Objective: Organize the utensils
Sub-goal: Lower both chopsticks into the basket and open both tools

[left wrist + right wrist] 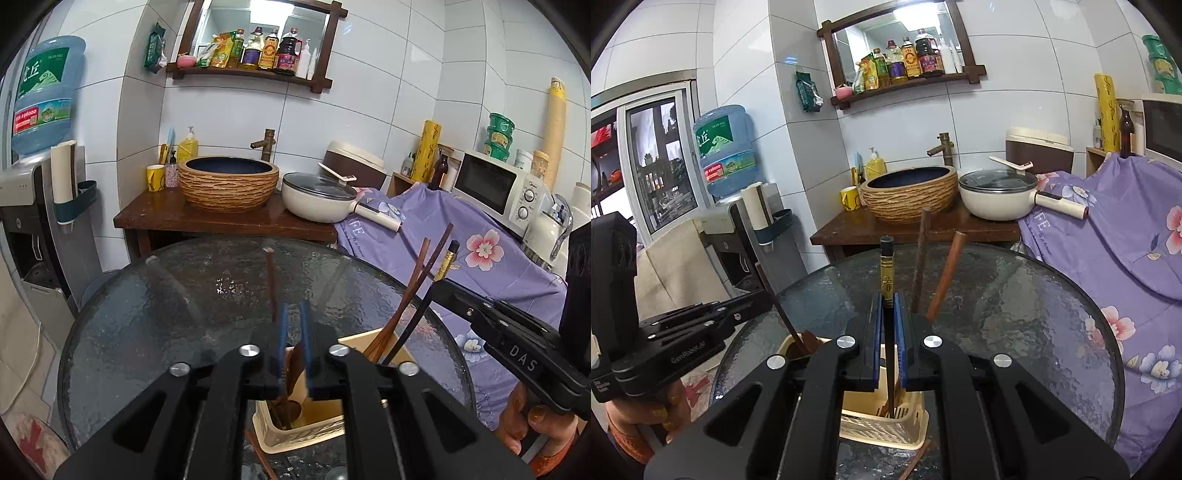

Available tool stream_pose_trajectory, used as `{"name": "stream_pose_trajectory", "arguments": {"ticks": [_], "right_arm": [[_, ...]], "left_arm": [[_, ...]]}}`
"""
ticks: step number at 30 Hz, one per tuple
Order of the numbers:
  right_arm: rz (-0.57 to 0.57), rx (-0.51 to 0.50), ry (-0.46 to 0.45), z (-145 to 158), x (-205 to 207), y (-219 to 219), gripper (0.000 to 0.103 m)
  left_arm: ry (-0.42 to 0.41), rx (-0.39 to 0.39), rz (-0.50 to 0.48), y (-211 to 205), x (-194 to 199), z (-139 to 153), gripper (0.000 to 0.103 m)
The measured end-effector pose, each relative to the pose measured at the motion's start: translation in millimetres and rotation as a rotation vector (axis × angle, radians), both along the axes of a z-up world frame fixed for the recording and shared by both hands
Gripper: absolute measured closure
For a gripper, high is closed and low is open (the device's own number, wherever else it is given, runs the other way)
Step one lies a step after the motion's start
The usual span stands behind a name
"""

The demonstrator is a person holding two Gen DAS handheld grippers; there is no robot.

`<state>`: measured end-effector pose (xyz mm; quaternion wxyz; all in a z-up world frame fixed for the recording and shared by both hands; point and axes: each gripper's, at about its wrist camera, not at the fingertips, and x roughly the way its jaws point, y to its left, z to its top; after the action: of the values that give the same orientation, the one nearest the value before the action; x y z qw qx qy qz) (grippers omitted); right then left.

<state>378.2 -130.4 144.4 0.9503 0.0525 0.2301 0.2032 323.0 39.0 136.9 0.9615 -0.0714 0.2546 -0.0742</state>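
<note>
A cream slotted utensil holder [295,432] [882,424] stands on the round glass table just below both grippers. My left gripper [294,325] [764,301] hovers over its left end, pads slightly apart and pressing on nothing. A brown chopstick [271,284] [783,317] stands in the holder just left of the left pad. My right gripper [888,299] [436,284] is shut on a black chopstick with a gold band [887,280] [447,258], whose lower end reaches into the holder. Two brown wooden handles [921,258] [424,258] lean out of the holder.
The glass table [166,314] [1015,314] has a loose brown chopstick [258,454] at its near edge. Behind stand a wooden counter with a basin [229,184] and a white pan [317,199]. A purple floral cloth [498,266] lies on the right, a water dispenser [44,96] on the left.
</note>
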Motion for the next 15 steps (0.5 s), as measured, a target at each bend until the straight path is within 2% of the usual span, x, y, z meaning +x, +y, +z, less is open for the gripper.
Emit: {"name": "stream_pose_trajectory", "arguments": {"ticks": [2, 4, 5, 6, 7, 8, 9, 10, 12, 14, 15], "right_arm": [[-0.005, -0.020, -0.016, -2, -4, 1, 0.095], [-0.005, -0.040, -0.043, -2, -11, 1, 0.095], [-0.008, -0.048, -0.055, -2, -15, 2, 0.091], [-0.016, -0.061, -0.075, -3, -22, 2, 0.087], [-0.022, -0.072, -0.096, -3, -30, 1, 0.073], [-0.028, -0.076, -0.112, -4, -36, -1, 0.055], [-0.036, -0.075, -0.130, -5, -44, -3, 0.049], [-0.043, -0.078, -0.148, -7, -54, -5, 0.043], [-0.054, -0.096, -0.151, -14, -68, -7, 0.042], [-0.061, -0.094, -0.118, -27, -79, -11, 0.030], [-0.055, -0.086, -0.094, -34, -82, -13, 0.029]], "left_arm": [[-0.023, 0.001, 0.031, 1, -6, 0, 0.042], [-0.057, -0.020, 0.068, 6, -15, -1, 0.026], [-0.071, -0.027, 0.084, 9, -20, -1, 0.021], [-0.081, -0.028, 0.095, 11, -27, -3, 0.017], [-0.086, -0.027, 0.097, 12, -31, -4, 0.012], [-0.093, -0.023, 0.104, 14, -39, -7, 0.008], [-0.094, -0.017, 0.111, 15, -44, -10, 0.007], [-0.094, -0.007, 0.116, 16, -50, -13, 0.006], [-0.066, 0.028, 0.147, 16, -58, -23, 0.006], [-0.018, 0.059, 0.180, 17, -64, -39, 0.006], [0.001, 0.055, 0.176, 18, -68, -47, 0.006]]}}
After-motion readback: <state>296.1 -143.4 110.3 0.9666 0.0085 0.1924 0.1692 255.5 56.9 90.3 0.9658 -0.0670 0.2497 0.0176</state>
